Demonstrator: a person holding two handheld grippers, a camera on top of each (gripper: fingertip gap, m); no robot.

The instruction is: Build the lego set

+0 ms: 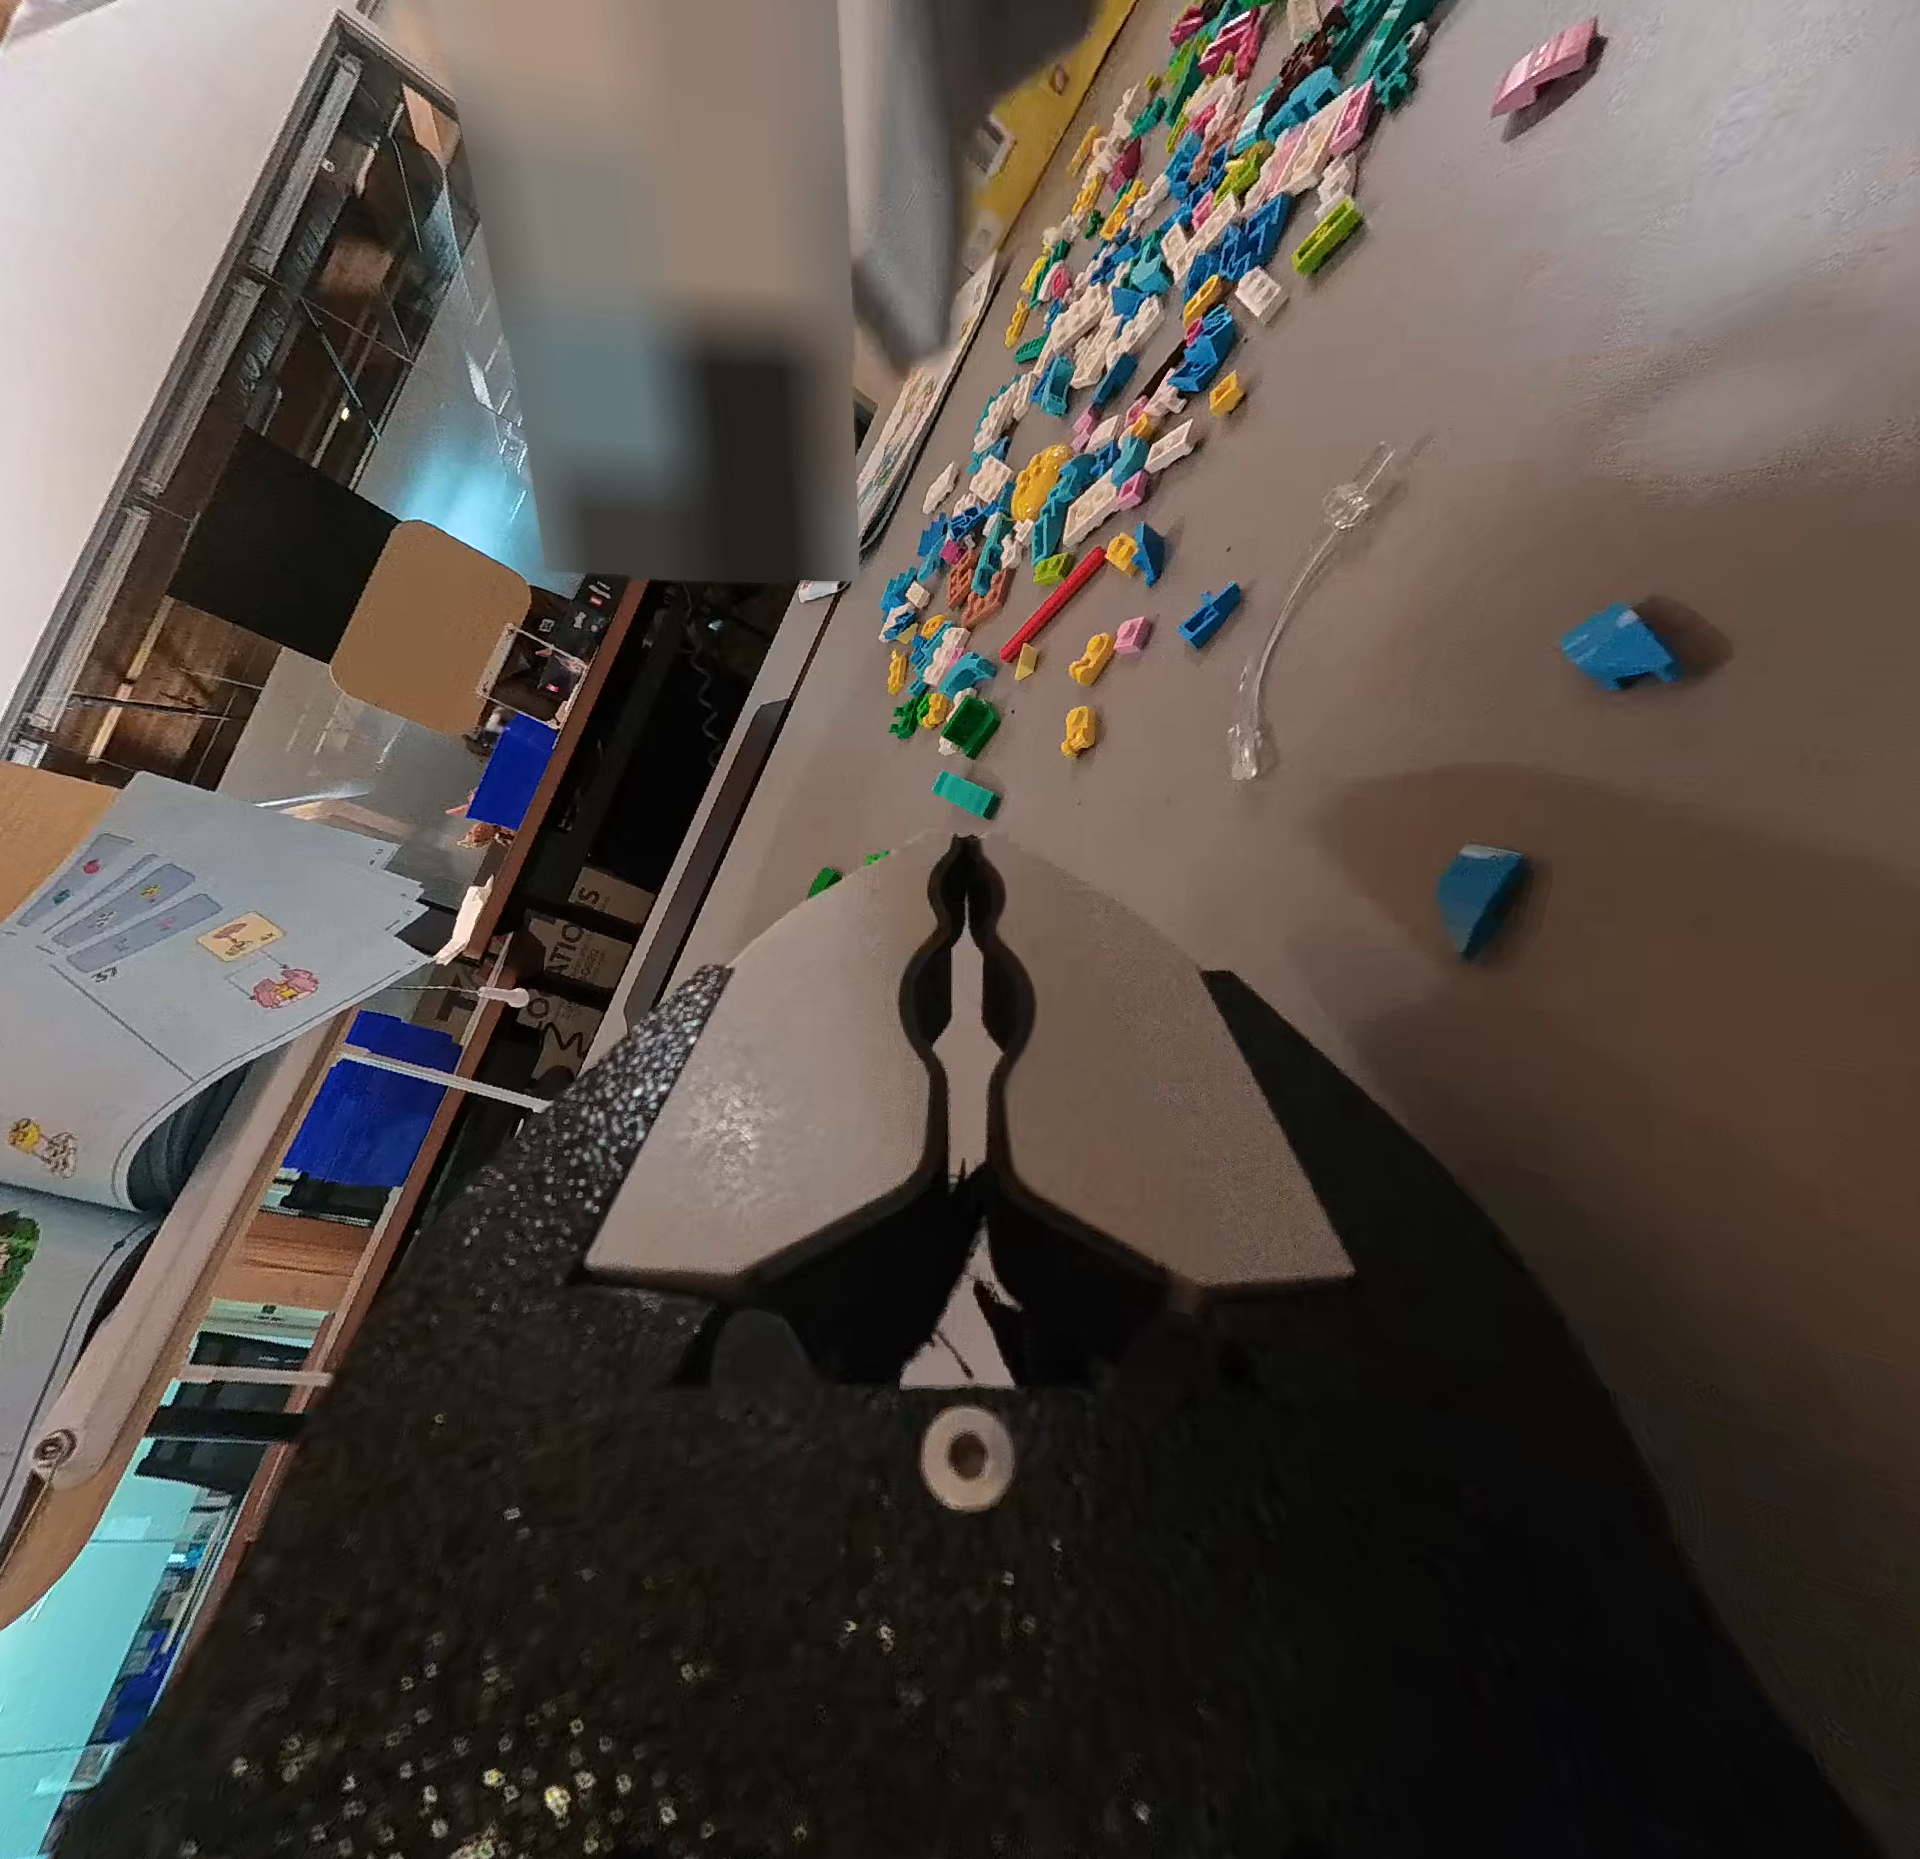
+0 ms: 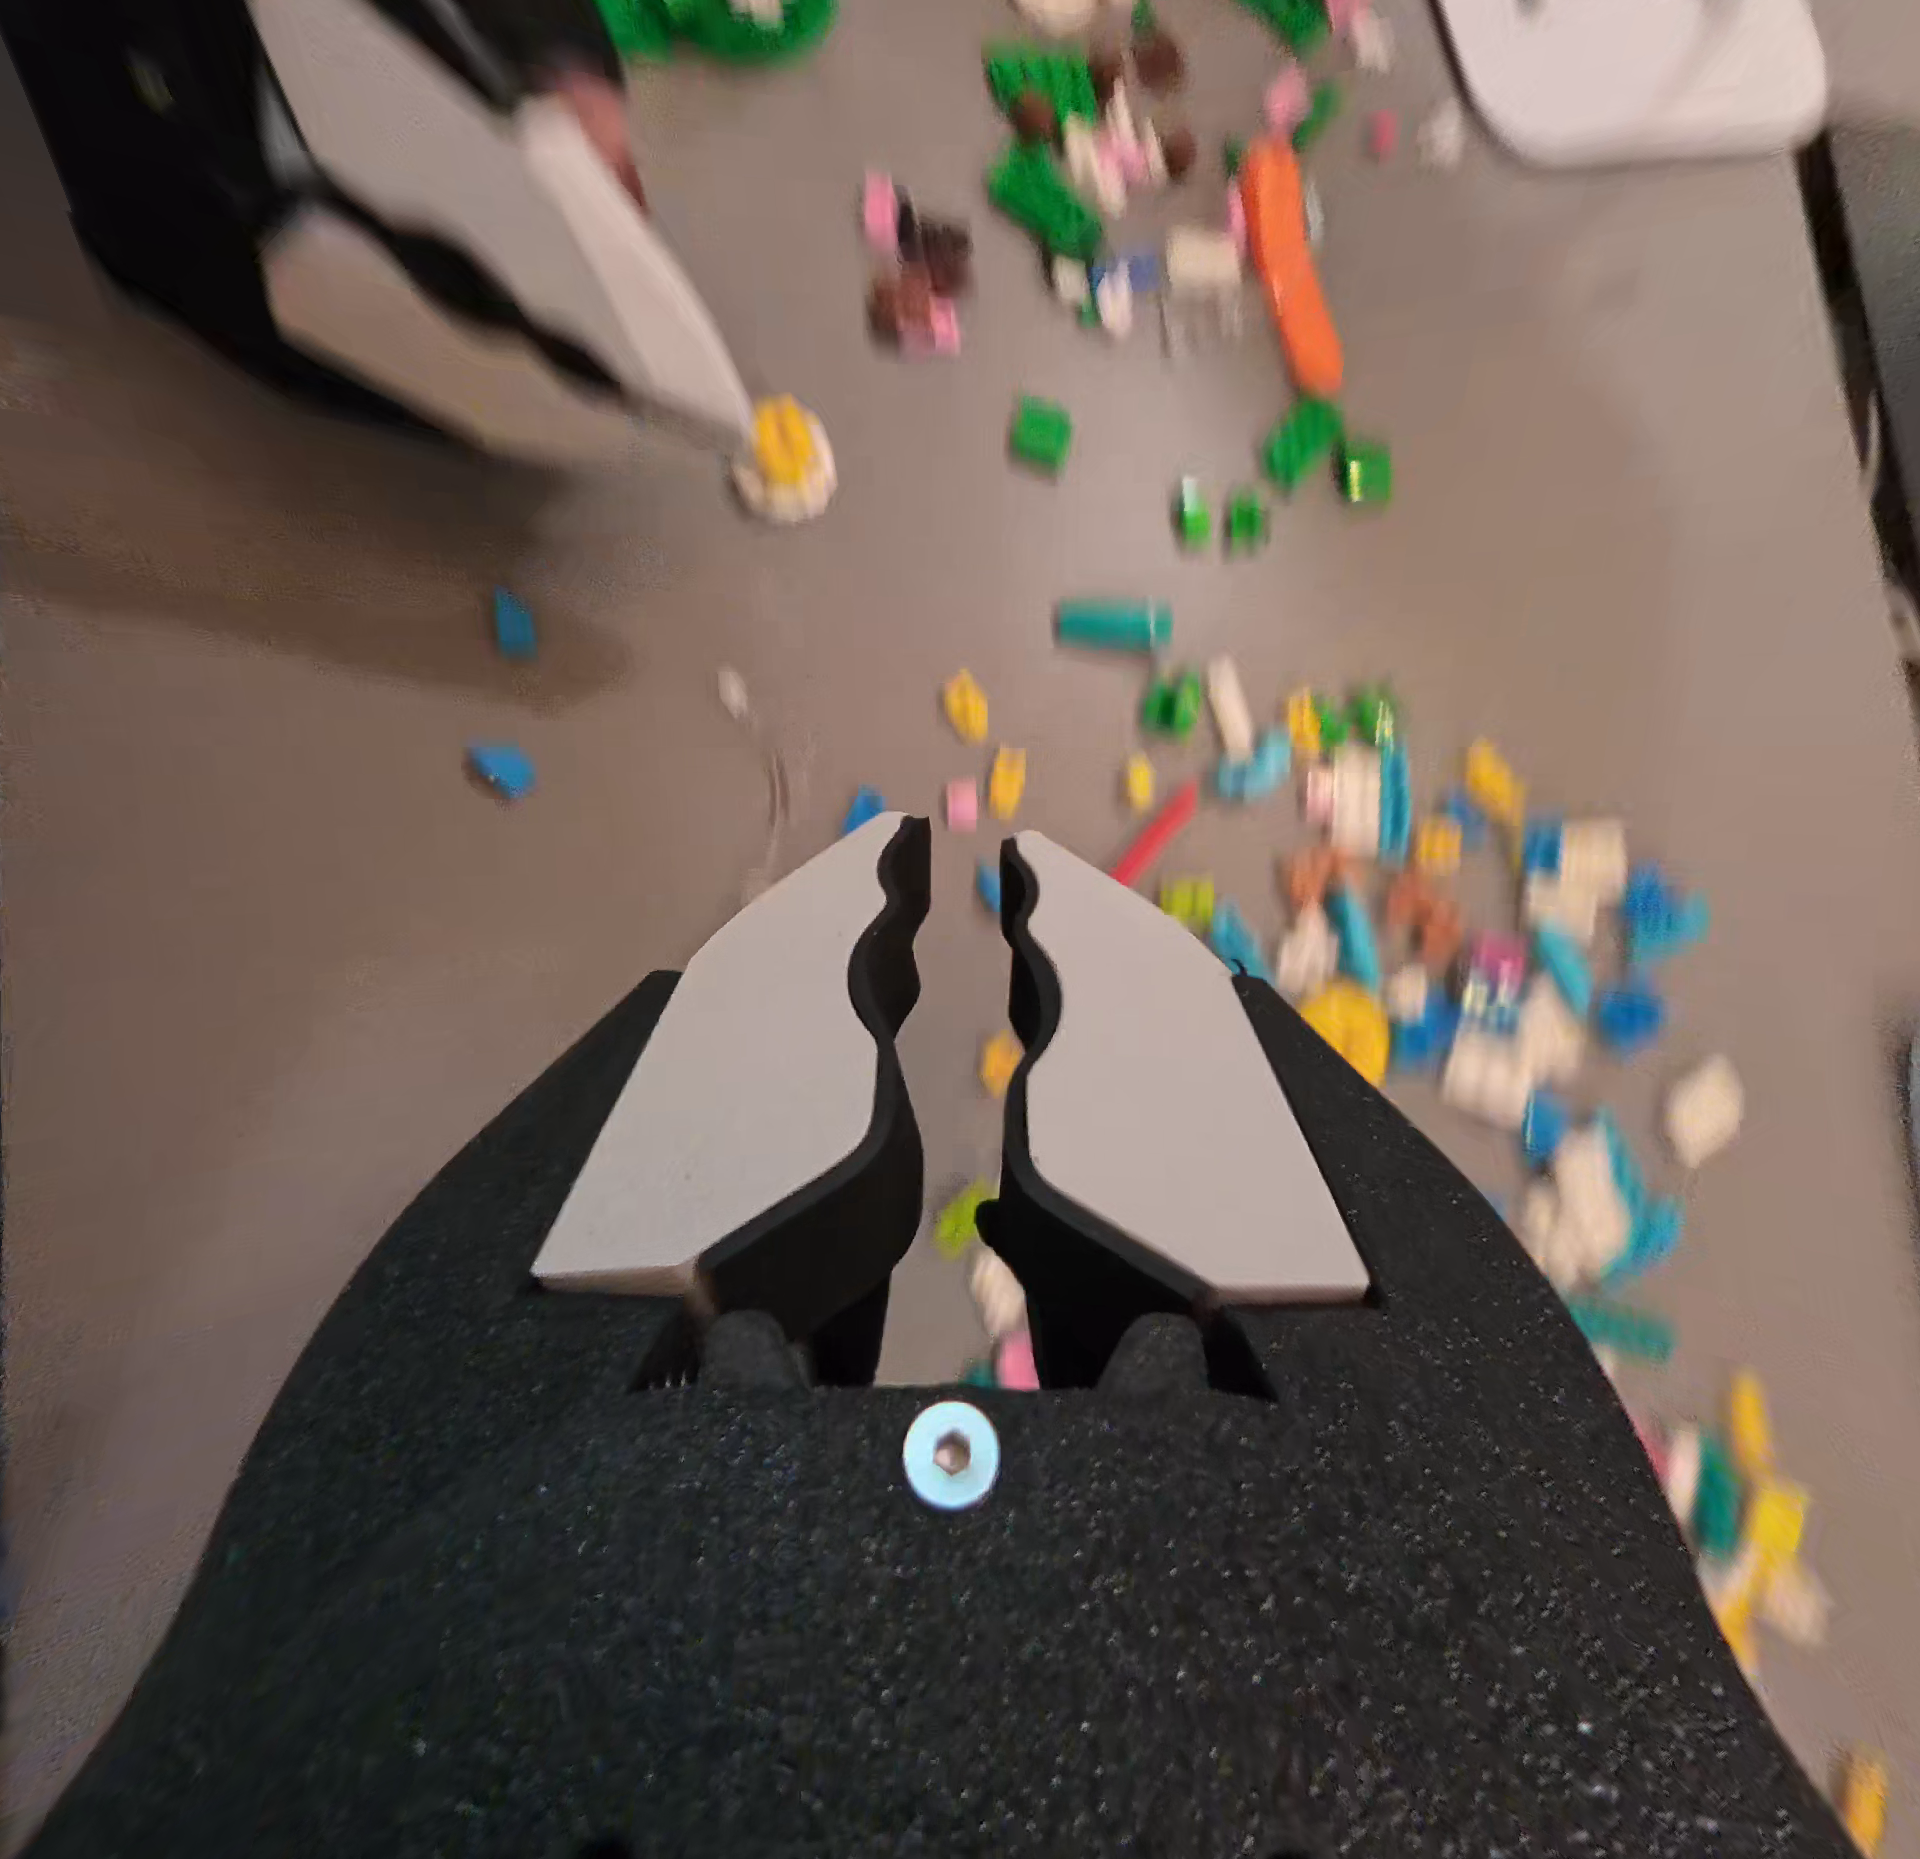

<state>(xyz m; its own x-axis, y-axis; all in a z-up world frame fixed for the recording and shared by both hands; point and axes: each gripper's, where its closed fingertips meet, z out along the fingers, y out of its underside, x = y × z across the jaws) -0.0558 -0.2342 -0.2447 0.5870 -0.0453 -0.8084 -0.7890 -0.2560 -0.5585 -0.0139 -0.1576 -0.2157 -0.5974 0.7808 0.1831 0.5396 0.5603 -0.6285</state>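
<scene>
Lego bricks [image 1: 1132, 355] lay scattered in a long, loose band across the grey table [image 1: 1662, 355], mostly blue, white, yellow and pink pieces. At the near end of that band a red rod [image 1: 1051, 604] lay slanted, with a teal brick [image 1: 966, 794] just ahead of the left gripper [image 1: 966, 841]. A clear curved piece [image 1: 1288, 625] lay apart from the pile, and two blue sloped bricks [image 1: 1621, 646] sat well apart on bare tabletop. A pink piece [image 1: 1545, 64] lay alone near the far end.

The left gripper's tips were pressed together. In its own view nothing could be seen between them, but the right wrist view showed this gripper [image 2: 743, 422] with a small yellow-and-white round piece [image 2: 784, 459] at its tips; the blur left it unclear whether the piece was pinched or only touched.

The right gripper [image 2: 961, 838] hovered over the table with its jaws slightly spread and nothing between them. Its view was heavily blurred. Ahead of it lay green pieces [image 2: 1039, 147] and an orange long piece [image 2: 1288, 271], with a teal bar [image 2: 1112, 625] nearer.

An open instruction booklet [image 1: 187, 936] stood off the table's left side in the left wrist view.
</scene>
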